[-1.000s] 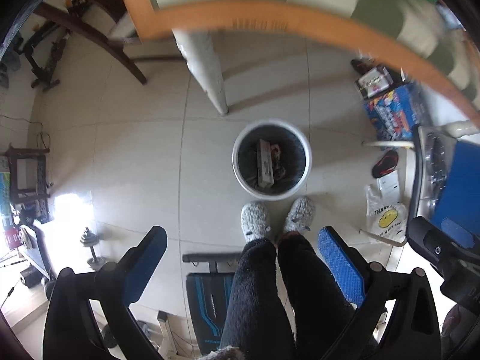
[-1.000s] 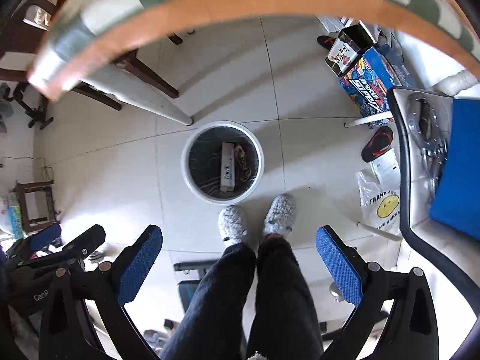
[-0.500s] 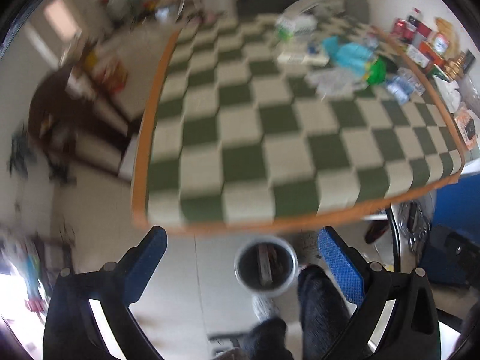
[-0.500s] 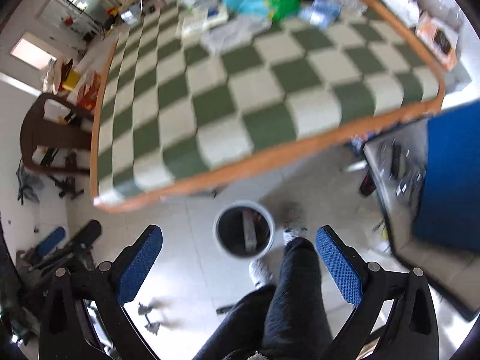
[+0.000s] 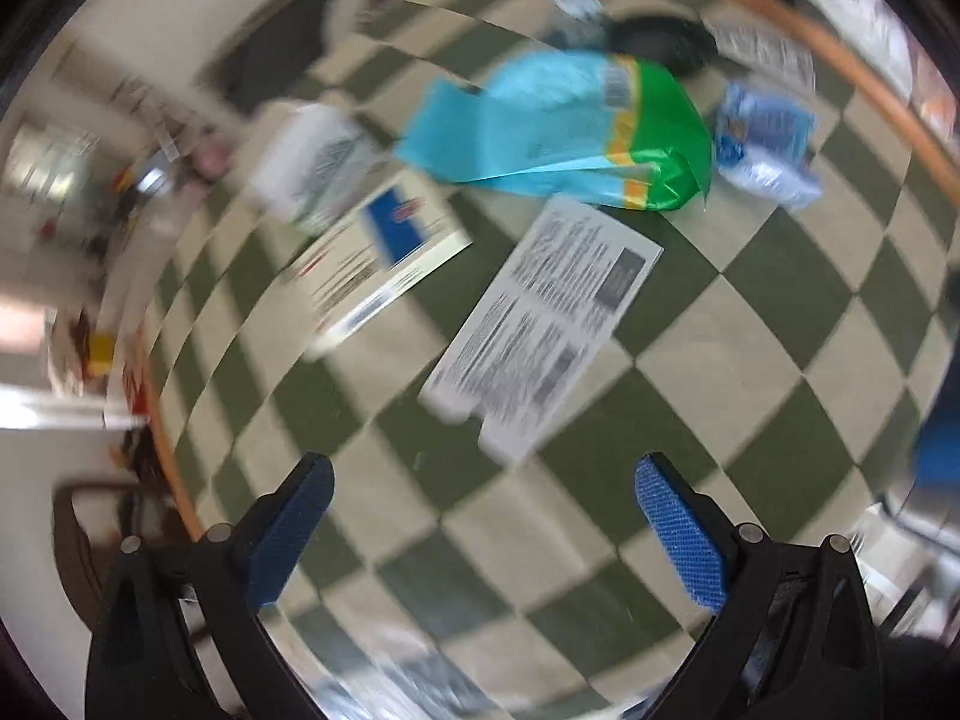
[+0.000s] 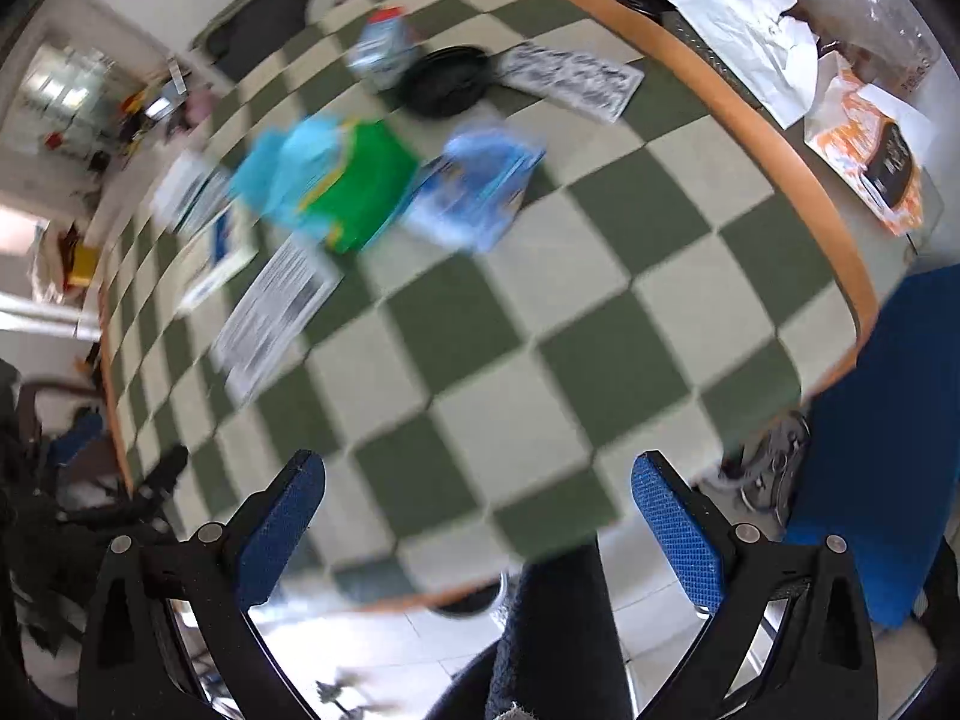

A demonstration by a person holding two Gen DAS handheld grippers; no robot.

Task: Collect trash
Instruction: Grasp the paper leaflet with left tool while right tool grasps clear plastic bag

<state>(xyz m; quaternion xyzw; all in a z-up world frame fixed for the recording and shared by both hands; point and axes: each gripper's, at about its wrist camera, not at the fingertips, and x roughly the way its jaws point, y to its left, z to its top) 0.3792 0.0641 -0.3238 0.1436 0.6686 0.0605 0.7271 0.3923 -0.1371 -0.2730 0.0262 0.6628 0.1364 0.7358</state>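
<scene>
Trash lies on a green-and-white checkered table [image 5: 540, 540] [image 6: 540, 330]. A flattened printed carton [image 5: 540, 330] [image 6: 273, 315] is nearest, just ahead of my left gripper [image 5: 480, 510], which is open and empty above the table. Behind it lie a blue-and-green snack bag [image 5: 564, 132] [image 6: 324, 180], a blue wrapper [image 5: 768, 144] [image 6: 474, 186], a white-and-blue leaflet [image 5: 384, 258] and a white box [image 5: 312, 162]. My right gripper [image 6: 477, 510] is open and empty over the table's near edge. A black lid [image 6: 444, 81] and a printed sheet [image 6: 570, 78] lie farther back.
The table's orange rim [image 6: 780, 138] curves along the right. Beyond it sit a white bag [image 6: 750, 30] and an orange packet [image 6: 870, 162]. A blue chair [image 6: 888, 420] stands at the right. The person's dark trouser leg [image 6: 552, 630] shows below, with part of the bin's rim [image 6: 474, 603].
Both grippers have swung up from the floor bin to over the tabletop and moved in close to the trash. Both stayed open and empty.
</scene>
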